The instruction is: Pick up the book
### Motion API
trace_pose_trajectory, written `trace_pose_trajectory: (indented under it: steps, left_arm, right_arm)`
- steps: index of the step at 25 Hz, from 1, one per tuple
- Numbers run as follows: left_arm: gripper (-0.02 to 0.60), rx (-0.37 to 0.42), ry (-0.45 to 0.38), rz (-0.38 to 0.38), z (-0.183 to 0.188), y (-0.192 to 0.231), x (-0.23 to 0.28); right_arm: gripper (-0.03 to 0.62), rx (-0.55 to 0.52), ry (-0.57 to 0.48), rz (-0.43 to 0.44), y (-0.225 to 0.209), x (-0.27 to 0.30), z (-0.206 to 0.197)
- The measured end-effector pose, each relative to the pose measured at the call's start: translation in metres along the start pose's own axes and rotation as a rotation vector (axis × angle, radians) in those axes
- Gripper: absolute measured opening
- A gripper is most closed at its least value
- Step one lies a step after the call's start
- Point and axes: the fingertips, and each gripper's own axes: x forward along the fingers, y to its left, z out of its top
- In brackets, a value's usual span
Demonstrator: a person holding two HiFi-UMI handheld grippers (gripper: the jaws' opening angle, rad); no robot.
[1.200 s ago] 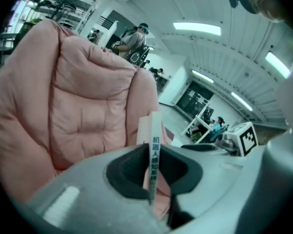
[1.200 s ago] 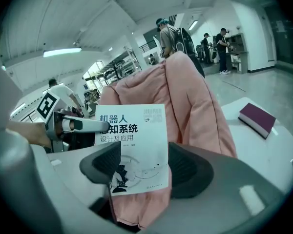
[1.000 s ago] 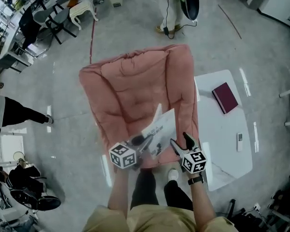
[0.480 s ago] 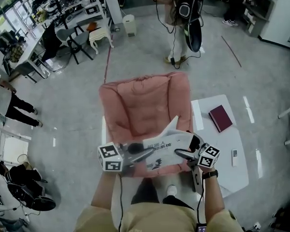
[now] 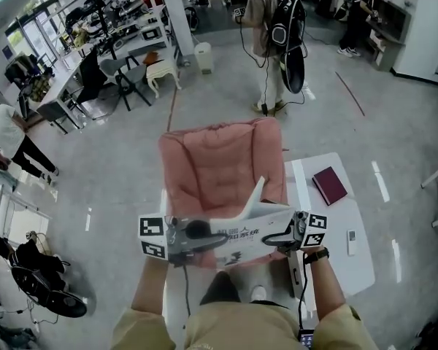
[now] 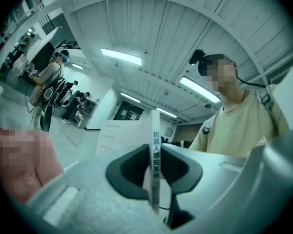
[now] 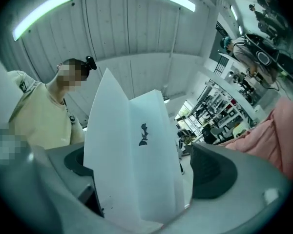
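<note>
- Book (image 5: 257, 223) looks lifted off chair (image 5: 219, 159), left hand-held gripper (image 5: 220, 238) clenched on spine; pickup looks done.
- Right hand-held gripper (image 5: 274, 238), book's 3 o'clock: jaws have just been opening, released, pages between them.

Grey floor (image 5: 117, 188) carrying pink armchair (image 5: 219, 170) and white table (image 5: 361, 265) just beside it (table to the right in head view). On table: maroon book (image 5: 329, 186) at far end, small remote (image 5: 351, 242) apart, near right edge.

This is a large open lab or workshop. Long desks (image 5: 128, 31) crowded with equipment line a bare grey floor (image 5: 394, 122), and a person (image 5: 259, 9) wearing a cabled backpack (image 5: 286, 26) stands nearby.
</note>
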Motion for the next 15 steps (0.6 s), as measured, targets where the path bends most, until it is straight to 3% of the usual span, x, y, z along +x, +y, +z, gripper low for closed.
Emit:
trace_pose_trajectory:
  steps: [5,8,12,15]
  left_arm:
    - [0.054,0.091,-0.006,-0.076,-0.007,-0.050,0.010]
    - [0.054,0.165,-0.011,-0.136,-0.013,-0.080,0.009]
    - [0.054,0.184,-0.050,-0.204,-0.016,-0.115,0.011]
    - [0.054,0.189,-0.090,-0.206,-0.016,-0.133,0.011]
  right_arm:
    - [0.594,-0.107,0.023,0.029,0.035,0.001,0.003]
    - [0.594,-0.162,0.057,0.129,0.069,0.008,-0.002]
    - [0.592,-0.170,0.121,0.287,0.124,0.012,-0.007]
    - [0.576,-0.177,0.147,0.272,0.140,0.013,-0.006]
